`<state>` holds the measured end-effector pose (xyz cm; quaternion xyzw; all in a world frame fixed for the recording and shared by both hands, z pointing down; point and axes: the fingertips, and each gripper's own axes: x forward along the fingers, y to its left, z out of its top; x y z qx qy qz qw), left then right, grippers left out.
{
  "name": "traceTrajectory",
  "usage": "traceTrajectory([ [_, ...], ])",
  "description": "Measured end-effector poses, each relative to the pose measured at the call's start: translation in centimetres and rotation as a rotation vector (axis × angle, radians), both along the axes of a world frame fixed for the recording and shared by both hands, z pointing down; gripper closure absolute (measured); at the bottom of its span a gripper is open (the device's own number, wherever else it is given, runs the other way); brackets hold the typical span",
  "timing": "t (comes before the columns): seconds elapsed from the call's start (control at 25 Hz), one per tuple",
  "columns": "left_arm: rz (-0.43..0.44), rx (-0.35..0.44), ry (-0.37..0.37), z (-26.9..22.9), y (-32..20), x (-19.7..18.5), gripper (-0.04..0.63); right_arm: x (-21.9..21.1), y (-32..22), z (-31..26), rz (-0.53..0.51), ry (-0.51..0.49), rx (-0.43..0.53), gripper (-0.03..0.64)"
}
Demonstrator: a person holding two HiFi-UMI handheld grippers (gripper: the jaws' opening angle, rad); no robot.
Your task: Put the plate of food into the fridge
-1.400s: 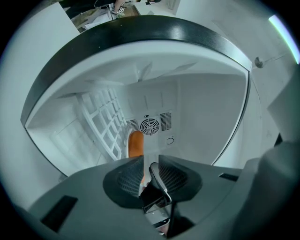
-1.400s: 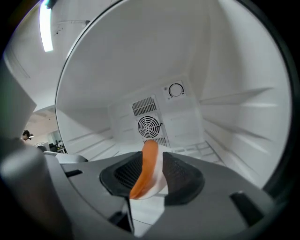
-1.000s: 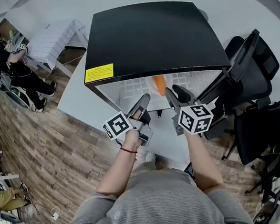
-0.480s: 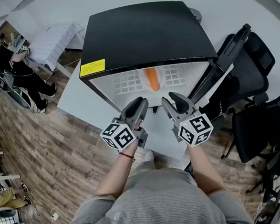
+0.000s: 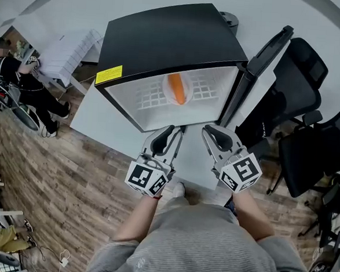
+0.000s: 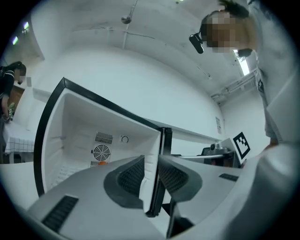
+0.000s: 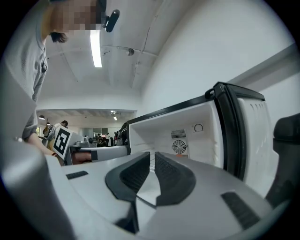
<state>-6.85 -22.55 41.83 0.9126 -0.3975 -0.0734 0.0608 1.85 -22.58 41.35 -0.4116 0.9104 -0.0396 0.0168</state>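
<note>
The white plate of orange food [image 5: 176,87], possibly a carrot, lies on the white wire shelf [image 5: 151,96] inside the open black mini fridge [image 5: 171,39]. Just outside, the grey left gripper [image 5: 171,136] holds its jaws narrowly apart, empty; the grey right gripper [image 5: 214,135] has empty jaws that are closing

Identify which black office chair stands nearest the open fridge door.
The upper chair, directly behind the fridge door; the other chair sits farther right, lower.

The white bench [image 5: 96,118] stands on a wood floor [image 5: 50,182] and carries a black fridge [image 5: 165,39], its door swung open at the right. Inside, a wire shelf [image 5: 149,99] bears a plate [image 5: 187,93] with orange food [image 5: 175,87].
</note>
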Motion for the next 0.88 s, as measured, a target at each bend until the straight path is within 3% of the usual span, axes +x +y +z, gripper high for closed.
traceTrajectory([
  [0.12,0.006,0.001,0.003,-0.6,1.5,1.0,0.495,0.6,1.6,-0.6,-0.008,0.032,0.041,0.586],
  [0.44,0.055,0.051,-0.078,-1.1,6.6,4.6,0.495,2.0,6.9,-1.7,-0.078,0.033,0.114,0.586],
  [0.88,0.043,0.08,-0.075,-1.8,14.4,8.0,0.495,5.1,15.0,-1.4,-0.135,0.028,0.136,0.586],
])
